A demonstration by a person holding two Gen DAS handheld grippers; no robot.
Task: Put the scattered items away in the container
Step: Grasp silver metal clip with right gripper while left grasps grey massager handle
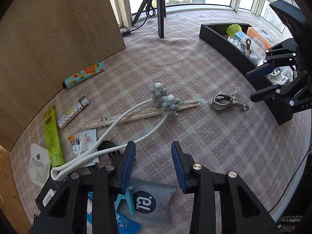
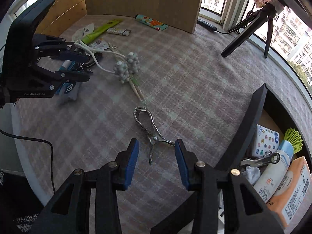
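A metal clip (image 2: 149, 129) lies on the checked cloth; its handles reach between the fingers of my open, empty right gripper (image 2: 157, 156). It also shows in the left wrist view (image 1: 227, 101). My left gripper (image 1: 154, 161) is open and empty above a grey pouch (image 1: 154, 200) and a teal peg (image 1: 124, 200). A white massager with grey knobbed heads (image 1: 165, 99) lies across wrapped chopsticks (image 1: 136, 115). The black container (image 1: 230, 46) at the right holds a sunscreen bottle (image 2: 273, 172), an orange pack (image 2: 292, 191) and other items.
At the left lie a green tube (image 1: 51, 134), a patterned lighter (image 1: 73, 112), a floral tube (image 1: 85, 74), sachets (image 1: 83, 140) and a black cable coil (image 1: 106, 146). A brown board (image 1: 58, 39) stands behind. A tripod (image 1: 159, 9) stands by the window.
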